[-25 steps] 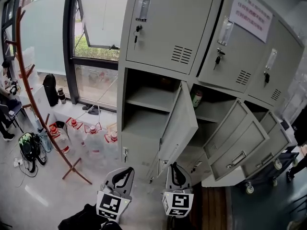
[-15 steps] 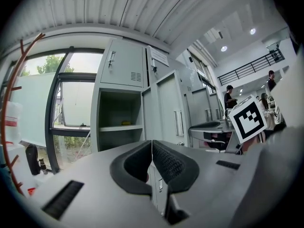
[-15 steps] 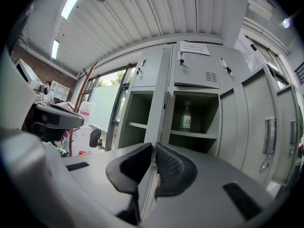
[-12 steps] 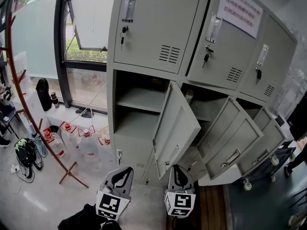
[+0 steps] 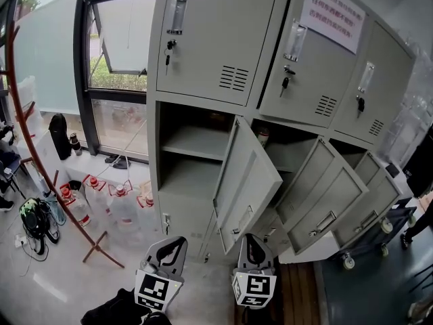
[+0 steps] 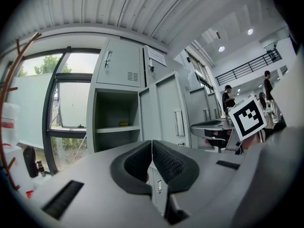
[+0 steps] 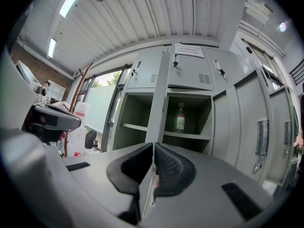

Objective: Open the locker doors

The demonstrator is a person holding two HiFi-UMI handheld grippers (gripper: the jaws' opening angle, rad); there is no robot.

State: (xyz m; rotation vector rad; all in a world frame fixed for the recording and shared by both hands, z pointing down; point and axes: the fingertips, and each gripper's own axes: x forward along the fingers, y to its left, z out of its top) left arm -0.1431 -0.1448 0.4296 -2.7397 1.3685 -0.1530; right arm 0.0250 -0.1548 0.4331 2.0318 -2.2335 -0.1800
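Grey metal locker doors [image 5: 247, 175] in the lower row stand swung open. Just below them, the left gripper [image 6: 151, 148] has its jaws pressed together, empty. The right gripper [image 7: 153, 151] has just been closing, nothing between its jaws.

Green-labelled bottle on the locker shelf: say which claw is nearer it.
Right. The right claw, empty jaws just closing, sits straight before the green-labelled bottle; the left claw is farther to its left.
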